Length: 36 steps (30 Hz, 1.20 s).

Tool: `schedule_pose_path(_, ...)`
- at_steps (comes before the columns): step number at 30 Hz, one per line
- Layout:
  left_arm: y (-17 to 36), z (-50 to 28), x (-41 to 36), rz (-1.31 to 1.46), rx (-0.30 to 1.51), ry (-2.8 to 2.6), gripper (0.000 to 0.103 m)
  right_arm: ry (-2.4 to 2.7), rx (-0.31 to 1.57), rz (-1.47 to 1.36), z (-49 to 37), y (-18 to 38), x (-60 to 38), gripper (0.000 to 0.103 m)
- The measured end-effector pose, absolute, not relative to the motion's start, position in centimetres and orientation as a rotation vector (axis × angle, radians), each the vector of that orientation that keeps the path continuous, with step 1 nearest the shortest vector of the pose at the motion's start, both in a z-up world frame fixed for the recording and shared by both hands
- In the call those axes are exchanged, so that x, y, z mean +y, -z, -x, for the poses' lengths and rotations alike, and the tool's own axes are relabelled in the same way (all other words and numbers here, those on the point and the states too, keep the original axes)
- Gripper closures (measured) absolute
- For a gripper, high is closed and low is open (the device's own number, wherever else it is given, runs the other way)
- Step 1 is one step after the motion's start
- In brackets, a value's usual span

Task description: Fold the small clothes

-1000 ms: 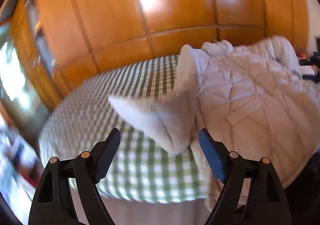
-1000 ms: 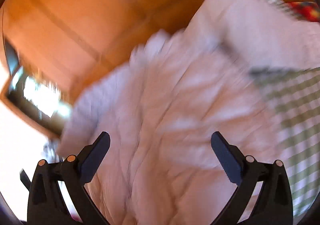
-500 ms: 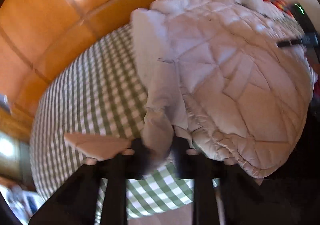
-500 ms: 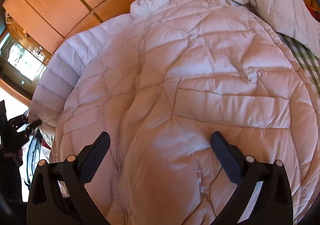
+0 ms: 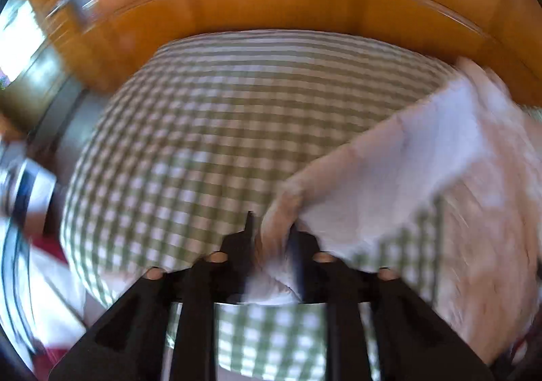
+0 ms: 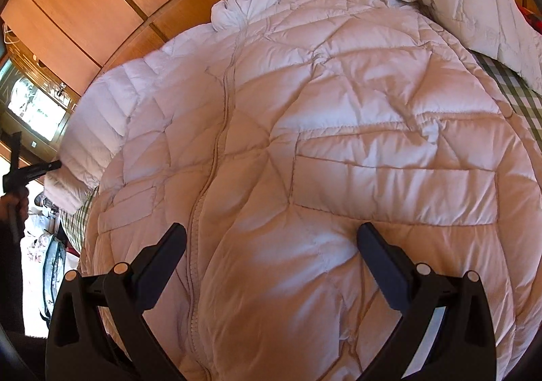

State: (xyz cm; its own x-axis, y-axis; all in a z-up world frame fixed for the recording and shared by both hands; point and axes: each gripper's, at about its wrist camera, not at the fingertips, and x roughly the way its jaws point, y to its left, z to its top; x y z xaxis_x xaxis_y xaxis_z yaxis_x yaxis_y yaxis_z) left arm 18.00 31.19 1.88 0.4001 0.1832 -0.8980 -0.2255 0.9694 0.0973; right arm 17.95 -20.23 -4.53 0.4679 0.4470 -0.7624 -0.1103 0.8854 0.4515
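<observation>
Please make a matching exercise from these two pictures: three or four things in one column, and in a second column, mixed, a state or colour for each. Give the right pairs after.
Things:
1. left tongs
2. right tongs
3. puffer jacket
4. tablecloth

States or colours:
A. green and white checks
B. open, nothing between the fingers, above the jacket front
C. pale white, quilted, zipped shut, lying spread out
D. closed on the end of the jacket sleeve

Right pairs: 1-D, 2-B, 3-C, 4-A

The left tongs have just been opening a little, but the sleeve cloth is between the fingers and pinched.
</observation>
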Motion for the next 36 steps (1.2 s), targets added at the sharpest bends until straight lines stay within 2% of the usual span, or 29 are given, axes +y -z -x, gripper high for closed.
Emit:
schedule_pose_path(3,-2.0,-16.7,33.4,0.079,1.103,-0.365,0.049,-0.348,1.032,-0.354,-18.0,4.6,-20.2,0.002)
schedule_pose_path(10,-0.6,-13.9,31.8,-0.144,1.070,-0.452,0.047,-0.330,1.025,-0.303,-18.2,5.1,-19.4,0.002)
schedule_pose_path(13,-1.7,-13.0,33.7,-0.023,1.033,-0.431,0.038,-0.326,1.019,-0.277,-18.2,5.2,-19.2,0.002)
schedule_pose_path(15,-3.2,-13.4,34.9,0.009,0.979,-0.451,0.025,-0.321,1.022,-0.270,-18.3,5.2,-19.1,0.002)
schedule_pose_path(20,-4.9,-11.0,37.1,0.220,0.881,-0.477,0.023,-0.316,1.012,-0.304,-18.3,5.1,-19.5,0.002)
schedule_pose_path(22,-3.0,-9.1,37.4,0.293,0.877,-0.503,0.015,-0.314,1.005,-0.289,-18.2,5.2,-19.3,0.002)
schedule_pose_path(27,5.2,-4.9,39.1,0.684,0.942,-0.516,0.015,-0.315,1.004,-0.253,-18.1,5.2,-19.0,0.002)
schedule_pose_path(31,7.2,-5.1,39.0,0.790,0.891,-0.562,0.015,-0.311,1.012,-0.260,-18.1,5.2,-19.0,0.002)
schedule_pose_path(32,6.9,-5.3,39.0,0.793,0.863,-0.569,0.023,-0.308,1.013,-0.257,-18.1,5.1,-19.0,0.002)
schedule_pose_path(33,6.5,-5.9,38.9,0.793,0.823,-0.563,0.043,-0.306,1.012,-0.255,-18.1,5.1,-18.9,0.002)
schedule_pose_path(34,6.5,-6.2,38.8,0.785,0.816,-0.564,0.059,-0.304,1.011,-0.251,-18.0,5.2,-18.9,0.002)
schedule_pose_path(35,6.5,-6.8,39.1,0.782,0.820,-0.562,0.091,-0.303,1.010,-0.244,-18.1,5.2,-18.8,0.002)
schedule_pose_path(36,6.5,-7.0,39.3,0.807,0.814,-0.544,0.095,-0.301,1.011,-0.239,-18.2,5.2,-18.7,0.002)
